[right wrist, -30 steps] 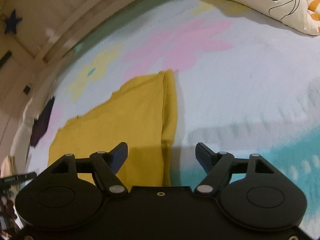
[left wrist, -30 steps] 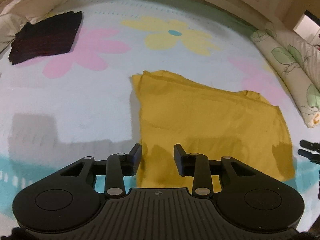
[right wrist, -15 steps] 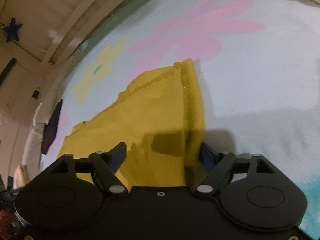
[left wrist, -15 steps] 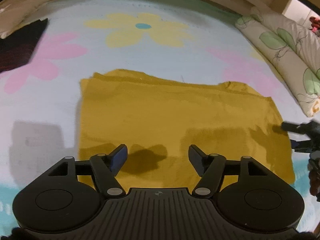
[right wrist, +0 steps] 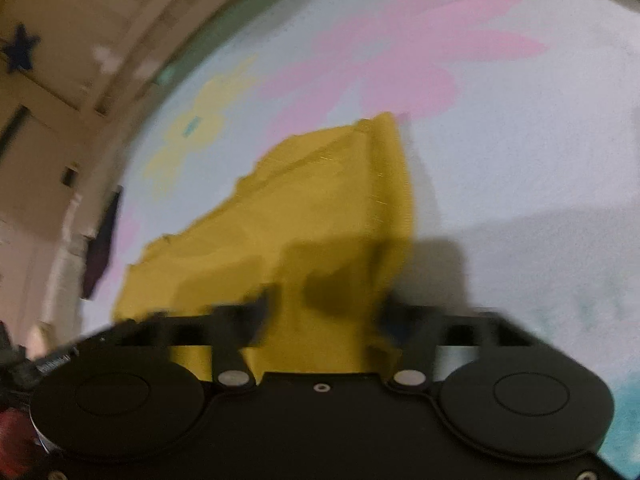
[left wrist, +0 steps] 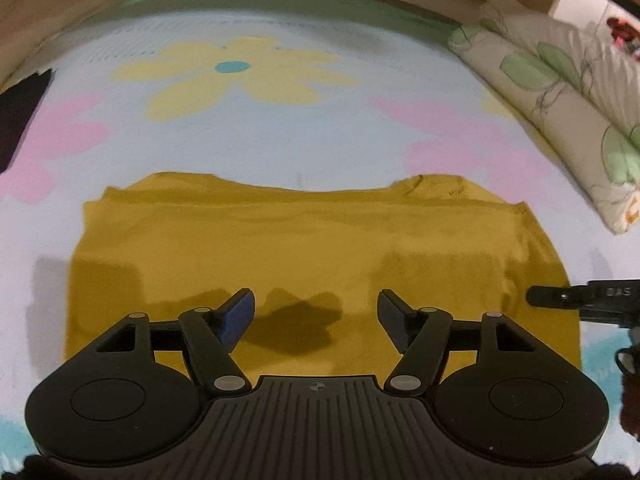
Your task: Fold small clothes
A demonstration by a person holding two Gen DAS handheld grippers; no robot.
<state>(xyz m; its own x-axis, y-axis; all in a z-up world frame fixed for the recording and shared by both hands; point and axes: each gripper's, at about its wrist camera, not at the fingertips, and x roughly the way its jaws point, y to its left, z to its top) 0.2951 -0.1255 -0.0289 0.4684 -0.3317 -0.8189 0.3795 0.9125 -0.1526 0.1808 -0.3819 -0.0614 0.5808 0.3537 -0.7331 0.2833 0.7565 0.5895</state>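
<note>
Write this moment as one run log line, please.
task: fold small clothes | left gripper: open over yellow garment | right gripper: open at its right edge | garment: flat on bed

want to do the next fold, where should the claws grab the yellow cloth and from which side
Judging by its pose, take the flat mustard-yellow folded cloth by its two near corners, coming from the near edge. It lies wide and flat on the floral bedsheet, with the open left claw and right claw already over that edge.
</note>
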